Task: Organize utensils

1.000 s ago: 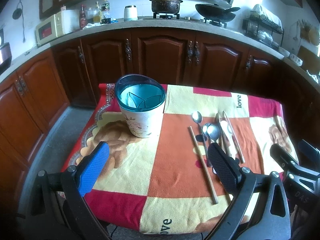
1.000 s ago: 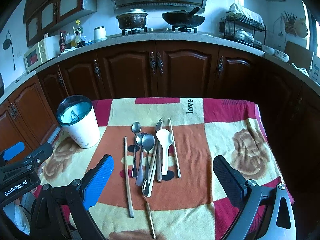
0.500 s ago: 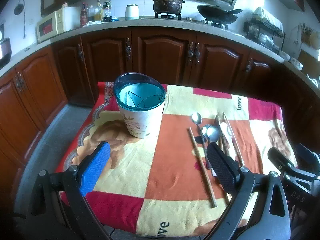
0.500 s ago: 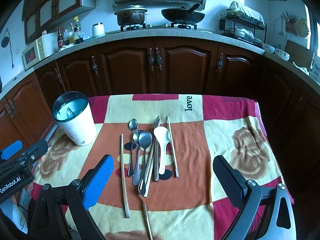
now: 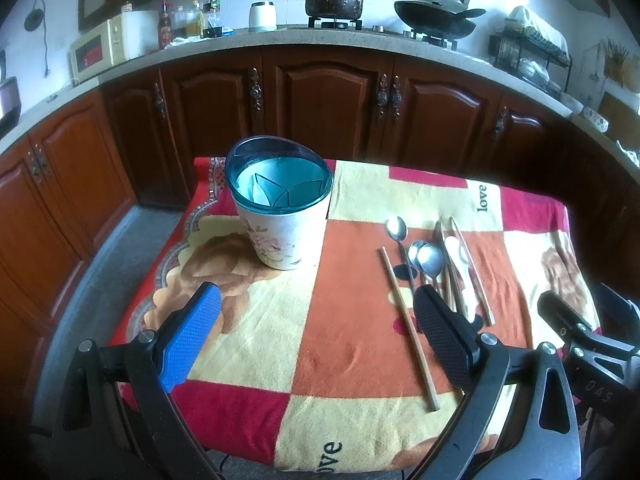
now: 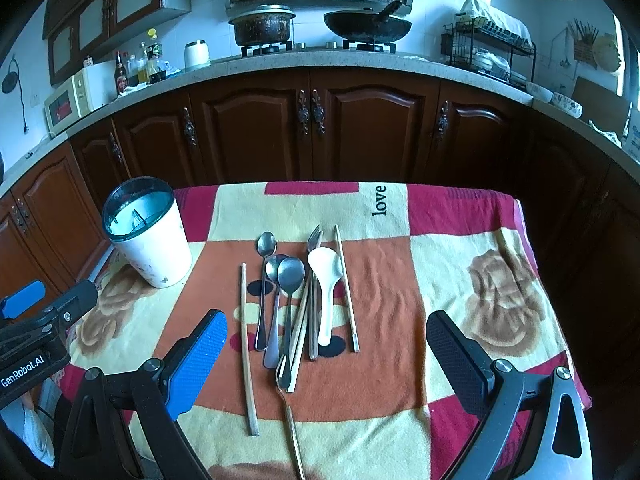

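We see both tongs hanging over the near edge of the bench (image 6: 460, 216), which is covered with a checked blanket (image 6: 376, 280) bearing the word "love". The left tongs (image 5: 316, 336) stand wide, with nothing between the blue pad and the black pad. The right tongs (image 6: 326, 354) are wide too, and empty.

The utensil holder (image 5: 280, 204), a white cup with a teal rim and inner dividers, stands upright on the far left part of the bench. From the left wrist view we can look into it; it seems empty, but the bottom is hard to make out.

The utensils lie in a loose group in the middle of the blanket, well apart from the holder. At the left lies a single wooden chopstick (image 6: 246, 344), alone. Just beside it are a small metal spoon (image 6: 264, 280) and two bigger metal spoons (image 6: 289, 280) with their bowls overlapping. Then come a fork (image 6: 314, 236), a white plastic spoon (image 6: 325, 280) and another chopstick (image 6: 347, 288) at the right. Under the spoons more chopsticks lie crossed, and we cannot count them surely. One long thin handle (image 6: 294, 432) runs out of the right wrist view at the bottom.

In the left wrist view the black pad hides the lower part of the group.
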### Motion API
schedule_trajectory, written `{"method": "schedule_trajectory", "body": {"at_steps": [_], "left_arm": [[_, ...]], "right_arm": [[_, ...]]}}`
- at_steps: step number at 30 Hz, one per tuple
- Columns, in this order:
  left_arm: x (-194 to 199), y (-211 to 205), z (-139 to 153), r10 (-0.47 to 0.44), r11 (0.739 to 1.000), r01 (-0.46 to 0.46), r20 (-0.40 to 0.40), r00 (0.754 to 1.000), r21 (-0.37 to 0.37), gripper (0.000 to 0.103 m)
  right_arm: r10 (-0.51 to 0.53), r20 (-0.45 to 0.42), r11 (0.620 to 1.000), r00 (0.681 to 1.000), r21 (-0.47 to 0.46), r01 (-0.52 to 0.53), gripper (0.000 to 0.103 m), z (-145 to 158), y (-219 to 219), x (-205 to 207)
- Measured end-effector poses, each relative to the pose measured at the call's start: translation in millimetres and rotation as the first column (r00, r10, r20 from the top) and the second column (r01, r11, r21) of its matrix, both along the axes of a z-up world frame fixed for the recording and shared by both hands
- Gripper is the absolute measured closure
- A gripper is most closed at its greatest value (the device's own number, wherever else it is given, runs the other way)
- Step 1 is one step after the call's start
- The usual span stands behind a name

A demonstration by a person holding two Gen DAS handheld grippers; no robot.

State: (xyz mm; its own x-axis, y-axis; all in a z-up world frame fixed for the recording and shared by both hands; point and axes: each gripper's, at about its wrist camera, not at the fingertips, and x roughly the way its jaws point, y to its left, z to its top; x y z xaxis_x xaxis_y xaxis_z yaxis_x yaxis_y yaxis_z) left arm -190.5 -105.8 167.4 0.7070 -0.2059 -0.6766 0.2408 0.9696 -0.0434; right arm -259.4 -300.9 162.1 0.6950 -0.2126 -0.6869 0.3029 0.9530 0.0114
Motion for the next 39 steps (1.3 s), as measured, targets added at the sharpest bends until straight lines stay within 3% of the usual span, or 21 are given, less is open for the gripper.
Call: {"method": "schedule_trajectory", "body": {"at_steps": [39], "left_arm": [[7.4,1.4,-10.2,0.006,1.0,-0.006,-0.033,0.999,0.01,0.005]], "right_arm": [[0.035,-0.034,0.999,0.999,0.029,-0.034,0.004,-9.1,-2.1,5.7]]}}
